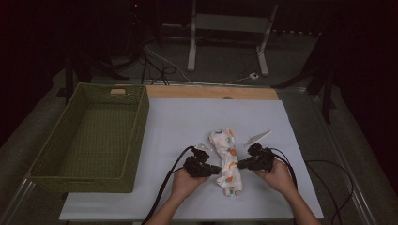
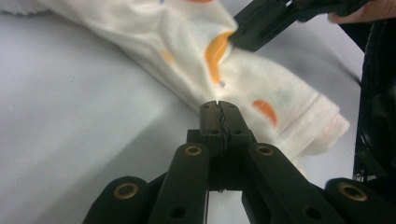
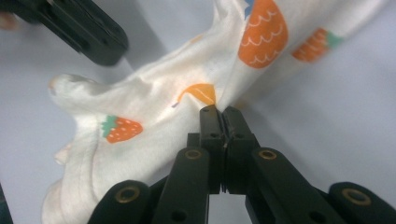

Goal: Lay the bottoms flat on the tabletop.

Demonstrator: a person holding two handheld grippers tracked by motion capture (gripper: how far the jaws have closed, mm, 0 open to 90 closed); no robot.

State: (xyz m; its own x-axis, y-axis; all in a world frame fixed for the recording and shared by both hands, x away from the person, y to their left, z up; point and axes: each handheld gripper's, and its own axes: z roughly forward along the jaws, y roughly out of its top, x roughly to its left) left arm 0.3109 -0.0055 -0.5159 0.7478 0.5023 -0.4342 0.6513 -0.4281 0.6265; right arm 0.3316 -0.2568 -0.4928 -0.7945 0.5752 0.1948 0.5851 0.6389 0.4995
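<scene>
A white cloth (image 1: 227,161) printed with orange fruit and strawberries lies bunched lengthwise on the white sheet (image 1: 187,122), between my two hands. My right gripper (image 1: 240,165) is shut on its right side; in the right gripper view the fabric (image 3: 154,121) puckers into the closed tips of that gripper (image 3: 218,109). My left gripper (image 1: 217,169) is shut, with its tips (image 2: 218,105) against the near edge of the cloth (image 2: 196,51). Whether fabric is caught between them I cannot tell. The right gripper (image 2: 233,39) pinches the far side.
A green woven basket (image 1: 141,131) stands along the sheet's left edge. A wooden strip (image 1: 211,92) borders the sheet at the back. Black cables (image 1: 164,187) trail from both grippers toward the near edge. A white metal stand (image 1: 227,23) is on the floor beyond.
</scene>
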